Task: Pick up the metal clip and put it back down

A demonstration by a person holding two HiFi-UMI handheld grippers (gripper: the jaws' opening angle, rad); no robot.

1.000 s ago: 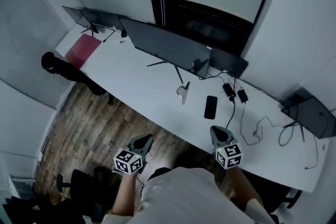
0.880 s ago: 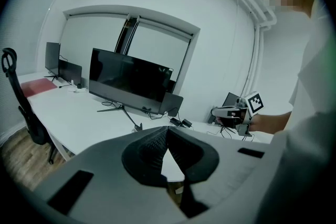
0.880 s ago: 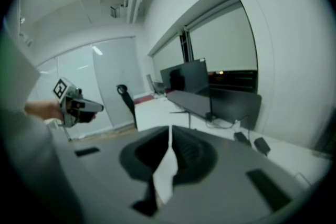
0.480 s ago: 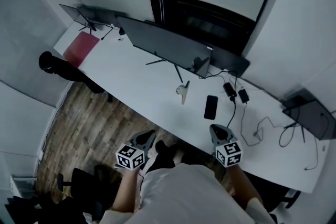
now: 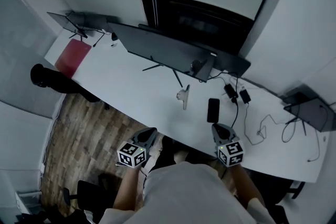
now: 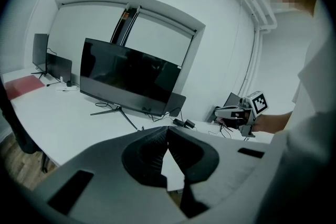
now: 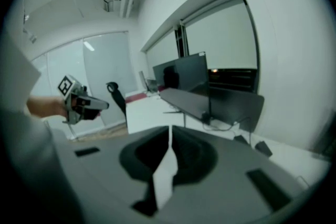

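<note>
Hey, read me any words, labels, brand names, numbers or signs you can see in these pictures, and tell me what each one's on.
No readable text in any view.
The marker cubes on the left gripper and right gripper: black and white square patterns only, no letters.
The monitor and phone: screens dark, any logo too small to read.

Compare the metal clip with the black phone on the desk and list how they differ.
The metal clip is pale and silvery; the phone is black. The metal clip has an irregular outline, wider at its far end and narrowing toward the person; the phone is a plain flat rectangle. In the head view the metal clip lies to the left of the phone. Both lie on the white desk, apart from each other.
</note>
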